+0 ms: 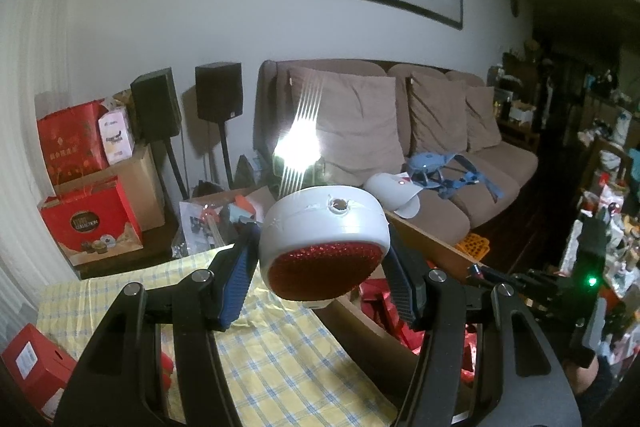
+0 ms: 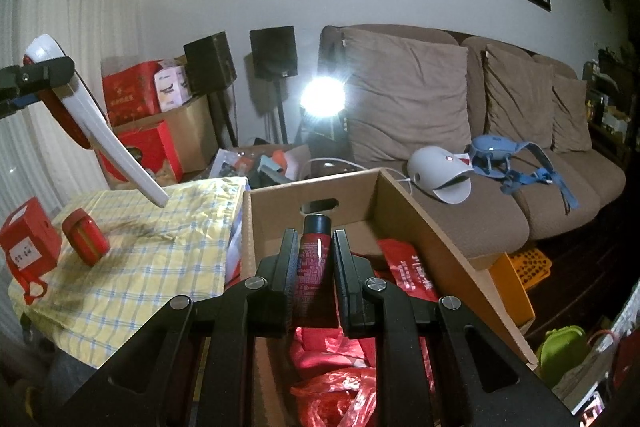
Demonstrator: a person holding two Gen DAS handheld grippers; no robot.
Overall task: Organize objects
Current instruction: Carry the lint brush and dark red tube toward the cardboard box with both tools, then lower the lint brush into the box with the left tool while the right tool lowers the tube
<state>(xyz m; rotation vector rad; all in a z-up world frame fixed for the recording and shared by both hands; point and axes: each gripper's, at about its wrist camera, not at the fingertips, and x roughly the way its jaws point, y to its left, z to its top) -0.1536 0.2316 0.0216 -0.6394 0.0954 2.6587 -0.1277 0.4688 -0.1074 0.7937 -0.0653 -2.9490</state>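
Two grippers, each holding one thing beside an open box.

Left wrist view: the left gripper (image 1: 320,263) stands about half open, its pads pressed on the sides of a white brush (image 1: 324,227) with a red face, held in the air above the edge of the checked cloth (image 1: 280,359); behind it is the sofa (image 1: 440,147).
Right wrist view: the right gripper (image 2: 316,267) is nearly closed, clamped on a red tube (image 2: 314,267) with a dark cap, held over the cardboard box (image 2: 416,219) that holds red bags (image 2: 404,267). At the left the brush's white handle slants down toward the cloth, where a red tin (image 2: 86,237) and a red carton (image 2: 28,241) sit near each other.
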